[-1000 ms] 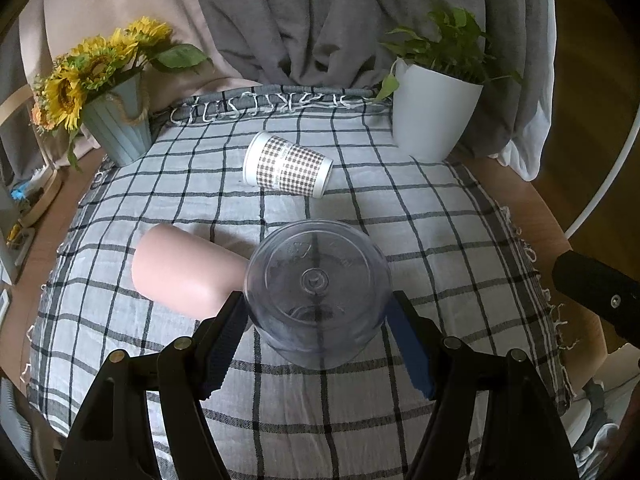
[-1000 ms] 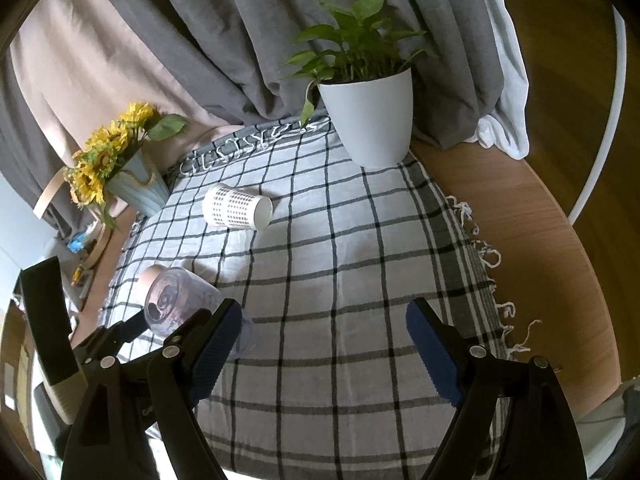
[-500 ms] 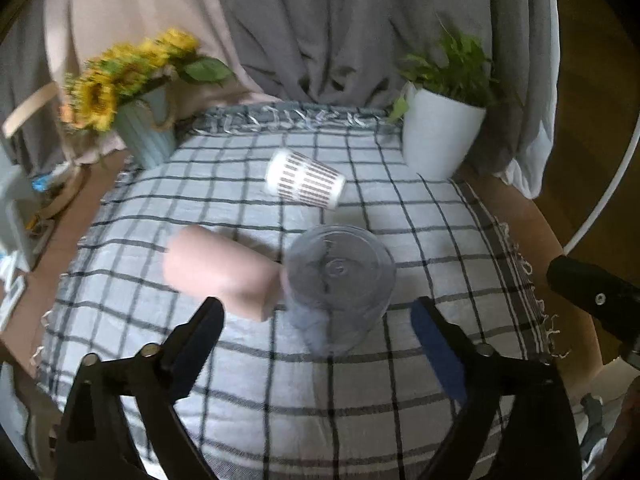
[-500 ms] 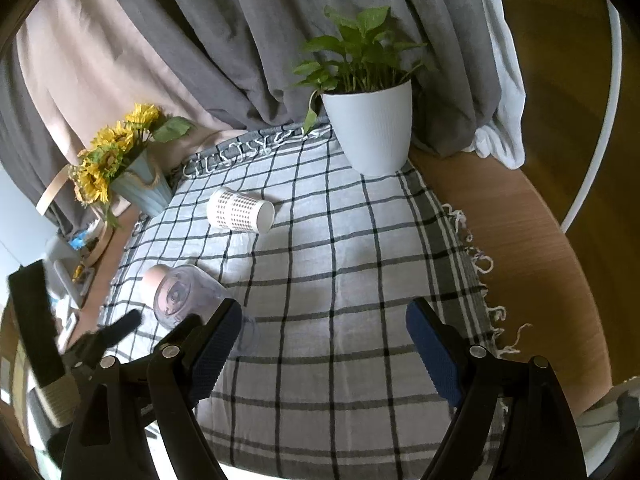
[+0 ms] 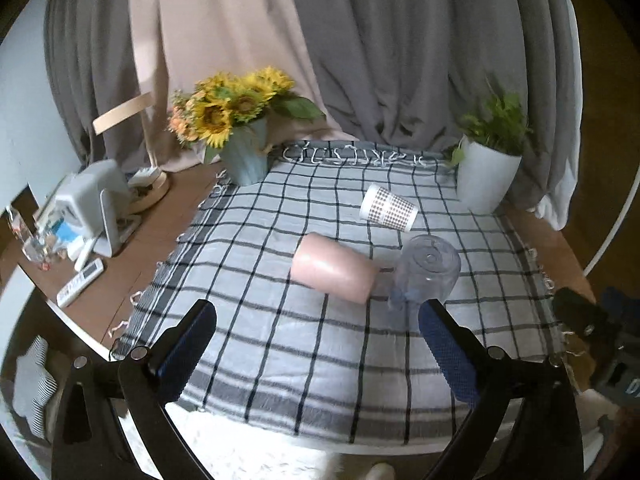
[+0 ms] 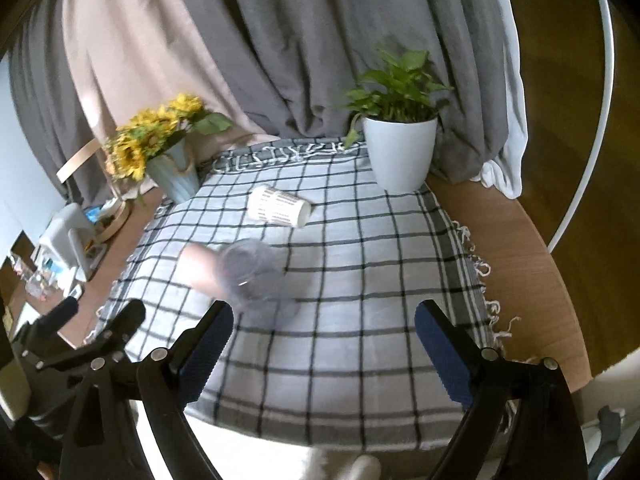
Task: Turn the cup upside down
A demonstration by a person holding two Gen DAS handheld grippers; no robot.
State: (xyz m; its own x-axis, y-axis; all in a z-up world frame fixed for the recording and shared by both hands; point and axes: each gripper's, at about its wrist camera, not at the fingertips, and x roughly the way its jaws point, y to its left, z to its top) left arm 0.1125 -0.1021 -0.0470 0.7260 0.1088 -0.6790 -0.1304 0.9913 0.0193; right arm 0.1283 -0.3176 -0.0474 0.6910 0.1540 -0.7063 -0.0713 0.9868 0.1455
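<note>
A clear plastic cup [image 5: 427, 270] stands upside down on the checked cloth [image 5: 280, 344], base up; it also shows in the right wrist view [image 6: 252, 276]. A pink cup [image 5: 332, 268] lies on its side touching its left. A white patterned paper cup [image 5: 389, 208] lies on its side further back. My left gripper [image 5: 316, 344] is open and empty, well back from the clear cup. My right gripper [image 6: 324, 344] is open and empty, near the cloth's front edge.
A sunflower vase [image 5: 244, 152] stands at the back left corner and a white potted plant [image 5: 486, 172] at the back right. Small devices and a remote [image 5: 80, 280] lie on the wooden table left of the cloth. Grey curtains hang behind.
My left gripper opened, let go of the clear cup and pulled back and up. The cup stays base up on the cloth. The right gripper drew back slightly.
</note>
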